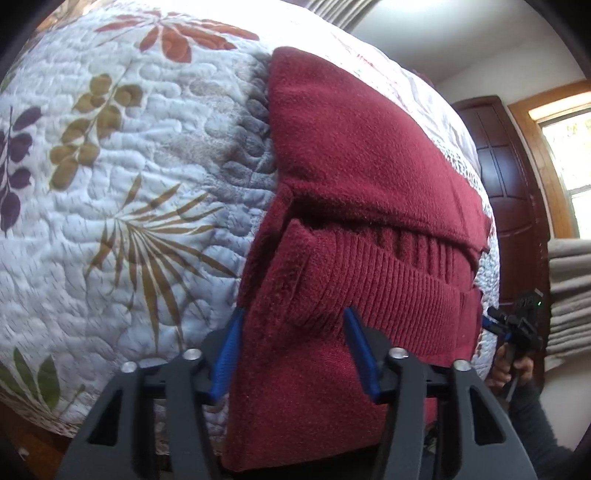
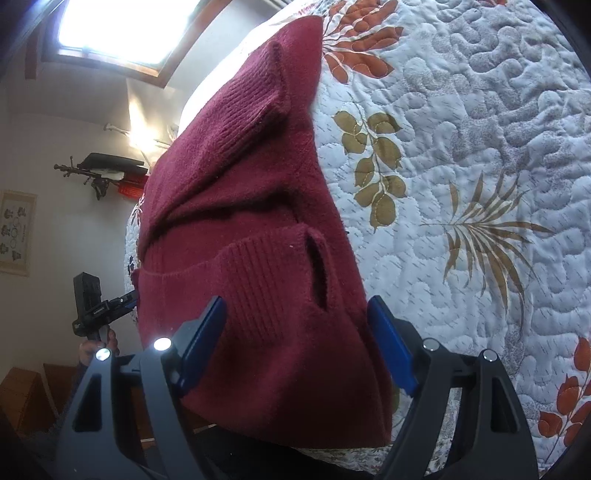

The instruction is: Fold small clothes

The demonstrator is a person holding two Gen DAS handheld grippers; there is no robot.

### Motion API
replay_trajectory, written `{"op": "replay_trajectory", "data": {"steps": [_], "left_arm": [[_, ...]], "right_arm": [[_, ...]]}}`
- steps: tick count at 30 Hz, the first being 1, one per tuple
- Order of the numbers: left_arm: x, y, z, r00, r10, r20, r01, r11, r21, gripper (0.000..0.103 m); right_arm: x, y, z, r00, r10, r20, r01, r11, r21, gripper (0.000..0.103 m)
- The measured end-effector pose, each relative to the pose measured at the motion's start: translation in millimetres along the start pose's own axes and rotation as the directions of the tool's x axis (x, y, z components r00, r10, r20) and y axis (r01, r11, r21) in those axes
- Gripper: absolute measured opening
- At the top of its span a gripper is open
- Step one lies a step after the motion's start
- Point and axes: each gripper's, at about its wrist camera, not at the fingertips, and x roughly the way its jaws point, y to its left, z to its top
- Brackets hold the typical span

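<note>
Quilt [image 1: 110, 184] under sweater [image 1: 351, 184]; left gripper [image 1: 293, 350] and right gripper [image 2: 295, 343] agape astride its hem; pinch evenly.

A bedroom in a home. A bed with a white quilted bedspread [image 1: 122, 155] printed with leaves fills both views; a dark wooden panelled door [image 1: 506, 177], a wood-framed window [image 2: 122, 26], a framed picture [image 2: 16, 232] and grey curtains [image 1: 569, 291] line the plain walls.
</note>
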Motion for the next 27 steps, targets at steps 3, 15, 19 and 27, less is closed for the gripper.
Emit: {"op": "replay_trajectory", "data": {"steps": [3, 15, 19, 27], "left_arm": [[2.7, -0.7, -0.1, 1.000, -0.015, -0.006, 0.015, 1.000, 0.010, 0.034], [-9.8, -15.1, -1.1, 0.996, 0.047, 0.075, -0.052, 0.997, 0.064, 0.009], [-21.2, -26.7, -5.0, 0.991, 0.048, 0.125, -0.060, 0.994, 0.096, 0.008], [-30.9, -23.9, -16.2, 0.984, 0.024, 0.174, -0.039, 0.996, 0.085, 0.008]], "right_arm": [[6.6, 5.2, 0.8, 0.999, 0.029, -0.026, -0.029, 1.000, -0.002, 0.055], [3.9, 40.8, 0.7, 0.996, -0.090, 0.004, 0.090, 0.989, -0.116, 0.030], [-0.6, 39.4, 0.4, 0.997, -0.077, 0.026, 0.079, 0.992, -0.101, 0.028], [-1.7, 35.5, 0.4, 0.994, -0.101, 0.045, 0.105, 0.989, -0.104, 0.006]]}}
